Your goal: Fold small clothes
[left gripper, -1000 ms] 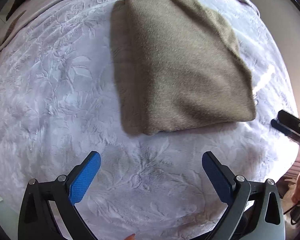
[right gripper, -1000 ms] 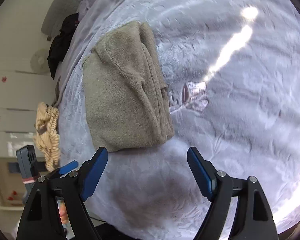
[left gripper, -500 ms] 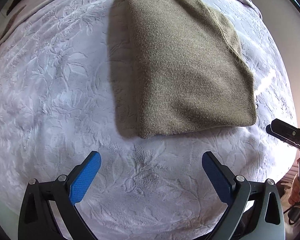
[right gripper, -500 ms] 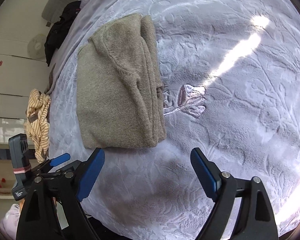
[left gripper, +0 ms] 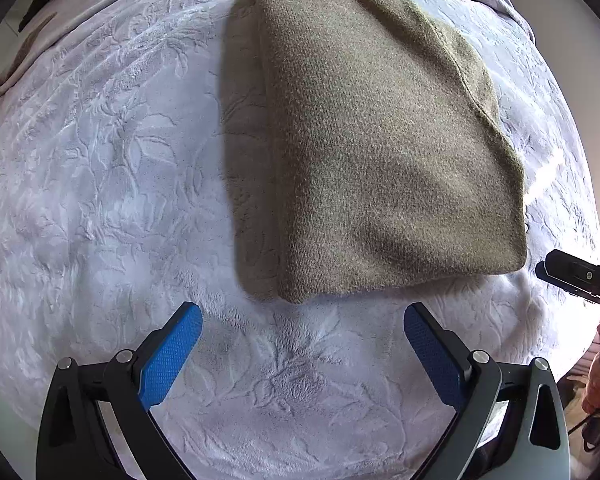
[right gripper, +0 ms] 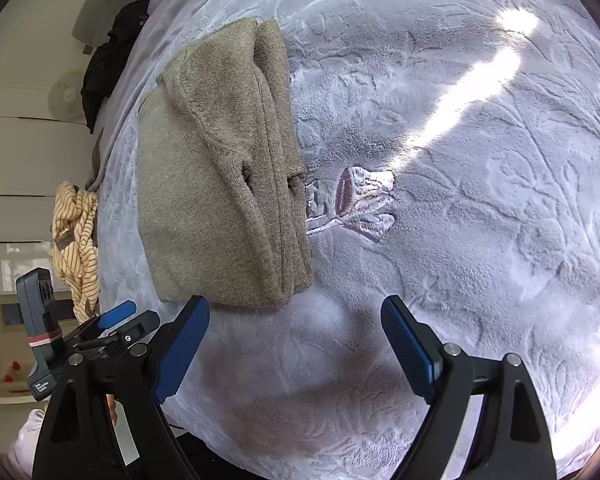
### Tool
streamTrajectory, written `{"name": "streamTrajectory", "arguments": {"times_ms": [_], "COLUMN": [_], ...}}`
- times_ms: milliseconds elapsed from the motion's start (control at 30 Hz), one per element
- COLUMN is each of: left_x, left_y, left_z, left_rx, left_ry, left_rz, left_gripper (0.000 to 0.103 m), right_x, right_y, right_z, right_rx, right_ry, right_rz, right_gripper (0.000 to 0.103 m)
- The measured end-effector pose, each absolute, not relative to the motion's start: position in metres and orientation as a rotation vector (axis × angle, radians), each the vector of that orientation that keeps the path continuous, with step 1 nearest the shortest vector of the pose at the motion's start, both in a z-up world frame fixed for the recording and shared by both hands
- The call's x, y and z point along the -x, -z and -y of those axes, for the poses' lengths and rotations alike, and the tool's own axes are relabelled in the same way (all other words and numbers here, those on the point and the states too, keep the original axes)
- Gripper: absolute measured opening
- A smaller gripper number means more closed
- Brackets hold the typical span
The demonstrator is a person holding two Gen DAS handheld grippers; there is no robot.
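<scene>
Looking down through the left wrist view: left gripper (left gripper: 302,322) jaws spread wide, nothing between the blue pads (left gripper: 168,360), nothing touched. Folded olive knit garment (left gripper: 380,152) lies flat on the pale embossed blanket (left gripper: 100,184), its near edge just beyond the fingertips, clear of both pads. Right gripper's black tip enters at the right edge, close to the garment's near right corner, apart from it. Part of a hand (left gripper: 598,376) visible low at the right edge

Right wrist view: right gripper (right gripper: 296,318) jaws also wide, empty, hanging over bare blanket (right gripper: 480,240). Garment (right gripper: 220,184) sits ahead and left; the left pad's tip overlaps its near edge in the picture, contact cannot be told. Stacked folded layers show along the garment's right side. Left gripper visible at lower left beside the blanket edge. Striped yellow cloth (right gripper: 78,240) and a dark garment (right gripper: 108,60) lie off the blanket's left side. Sun stripe (right gripper: 468,92) crosses the blanket upper right
</scene>
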State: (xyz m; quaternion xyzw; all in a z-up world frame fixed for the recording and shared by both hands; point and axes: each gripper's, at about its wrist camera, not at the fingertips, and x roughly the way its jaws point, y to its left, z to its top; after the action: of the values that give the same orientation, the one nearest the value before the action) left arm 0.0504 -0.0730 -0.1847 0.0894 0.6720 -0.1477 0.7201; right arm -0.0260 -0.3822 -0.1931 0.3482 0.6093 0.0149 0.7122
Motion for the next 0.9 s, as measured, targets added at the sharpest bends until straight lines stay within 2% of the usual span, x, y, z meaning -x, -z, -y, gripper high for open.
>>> {"name": "streamTrajectory", "arguments": {"times_ms": [900], "left_x": [-0.109], "left_y": [0.204], "left_z": [0.101], "left_rx": [-0.199], "left_ry": [0.372], "left_rz": [-1.416], "left_gripper": [0.101], "right_x": [-0.008], "right_y": [0.200], "right_z": [0.397], "right_rx": [-0.738], "right_ry": [-0.016], "right_rz": [-1.360], "right_gripper": [0.090]}}
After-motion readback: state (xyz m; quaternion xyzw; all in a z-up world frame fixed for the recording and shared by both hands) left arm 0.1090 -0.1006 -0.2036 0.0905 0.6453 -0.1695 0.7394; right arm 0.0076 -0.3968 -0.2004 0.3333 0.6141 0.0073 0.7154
